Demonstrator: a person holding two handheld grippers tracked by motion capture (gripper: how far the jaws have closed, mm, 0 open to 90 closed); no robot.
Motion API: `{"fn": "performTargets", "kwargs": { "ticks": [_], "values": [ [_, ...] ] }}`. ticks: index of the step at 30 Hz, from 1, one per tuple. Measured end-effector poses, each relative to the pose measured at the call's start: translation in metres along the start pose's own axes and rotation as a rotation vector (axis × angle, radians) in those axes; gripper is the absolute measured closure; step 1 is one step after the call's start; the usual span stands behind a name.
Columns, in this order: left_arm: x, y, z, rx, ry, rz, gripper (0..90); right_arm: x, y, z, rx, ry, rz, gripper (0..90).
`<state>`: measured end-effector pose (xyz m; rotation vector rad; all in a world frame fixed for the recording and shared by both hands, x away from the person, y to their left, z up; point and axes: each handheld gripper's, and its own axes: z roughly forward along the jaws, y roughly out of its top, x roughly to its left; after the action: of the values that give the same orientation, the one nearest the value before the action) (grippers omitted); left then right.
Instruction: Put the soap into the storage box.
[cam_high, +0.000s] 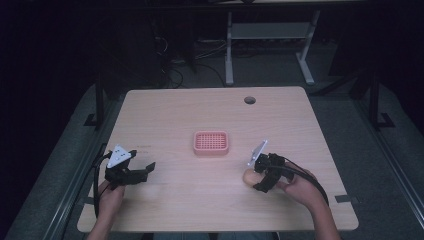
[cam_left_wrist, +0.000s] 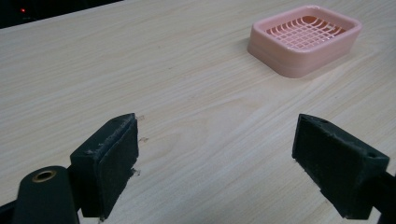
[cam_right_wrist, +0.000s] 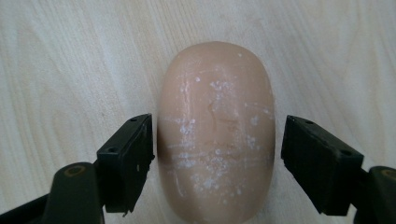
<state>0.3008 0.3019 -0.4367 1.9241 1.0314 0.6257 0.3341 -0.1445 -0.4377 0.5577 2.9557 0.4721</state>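
Item 1, soap bar (cam_right_wrist: 215, 135): pale peach, oval, dusted with white flecks. It lies flat on the worktop (cam_high: 175, 112), on the near right side of the soap dish, well apart from it. It lies lengthwise along the right gripper's line of sight, so the jaws flank its narrow width, which suits a sideways pinch. Its near end is cut off by the lower edge of the right gripper view.

Item 2, soap dish (cam_high: 211, 142): pink, rectangular, slotted grid floor, nothing in it. It sits at the middle of the worktop, the likely destination for the soap.

Item 3, right gripper (cam_right_wrist: 217, 154): jaws apart, one on each side of the soap. The left pad sits at or just beside the soap's flank; the right pad shows a clear gap, so no clamp yet. From the high view the gripper body covers much of the soap.

Item 4, left gripper (cam_left_wrist: 215, 163): jaws wide apart, nothing between them, parked on the near left side of the soap dish and aimed toward it, apparently waiting.
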Motion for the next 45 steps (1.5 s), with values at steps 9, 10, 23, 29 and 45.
{"fn": "performTargets", "kwargs": {
  "ticks": [9, 10, 23, 29, 45],
  "values": [
    [0.001, 0.0, 0.0, -0.005, 0.001, -0.003, 14.1, -0.004, 0.005, 0.006, 0.034, 0.025, -0.003, 29.0],
    [0.001, 0.0, 0.0, -0.005, 0.001, -0.003, 14.2, -0.004, 0.005, 0.007, 0.036, 0.03, -0.001, 29.2],
    [0.001, 0.0, 0.0, -0.007, 0.0, -0.004, 14.2, -0.005, 0.006, 0.01, 0.042, 0.05, 0.006, 31.7],
    [0.001, 0.0, 0.0, -0.012, 0.001, -0.011, 14.2, -0.005, 0.007, 0.01, 0.043, 0.061, -0.007, 31.9],
    [0.002, 0.0, -0.001, -0.016, 0.003, -0.021, 14.2, -0.014, 0.024, -0.009, 0.008, 0.067, -0.057, 31.9]
  ]
}}
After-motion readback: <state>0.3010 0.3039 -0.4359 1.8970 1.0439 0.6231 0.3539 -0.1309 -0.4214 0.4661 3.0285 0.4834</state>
